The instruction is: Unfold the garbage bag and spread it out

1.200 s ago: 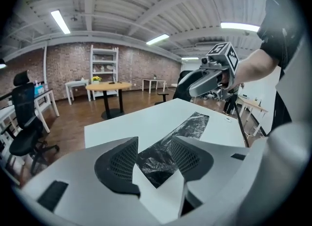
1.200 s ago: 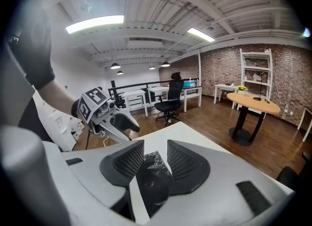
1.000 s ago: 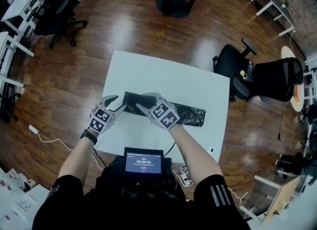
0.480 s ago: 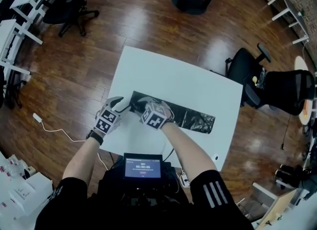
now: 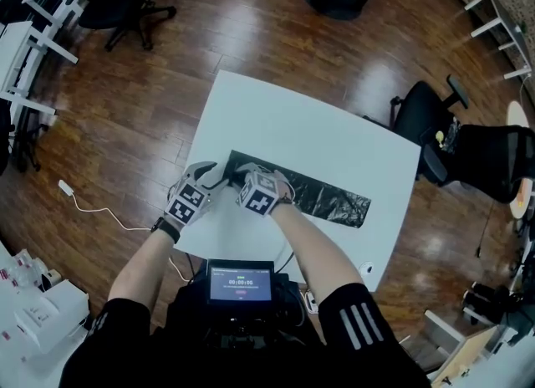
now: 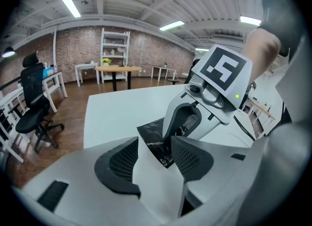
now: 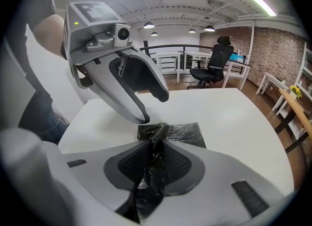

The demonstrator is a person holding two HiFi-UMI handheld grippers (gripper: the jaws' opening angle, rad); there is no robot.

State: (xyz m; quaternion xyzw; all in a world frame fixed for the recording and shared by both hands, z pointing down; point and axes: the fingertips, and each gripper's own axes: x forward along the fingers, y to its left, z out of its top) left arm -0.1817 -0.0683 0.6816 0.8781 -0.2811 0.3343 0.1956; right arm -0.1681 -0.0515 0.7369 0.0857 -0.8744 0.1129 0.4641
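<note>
The left gripper has its fingers released, their tips straddling a corner of the garbage bag without pinching it. Just beside it, the right gripper has just been closing its fingers and grasps a bunched pleat of the black film at that same left end. The rest lies as 1 folded strip across the white bench. Best, I judge, to pin the lower layer with the left, then peel only the top fold away slowly
</note>
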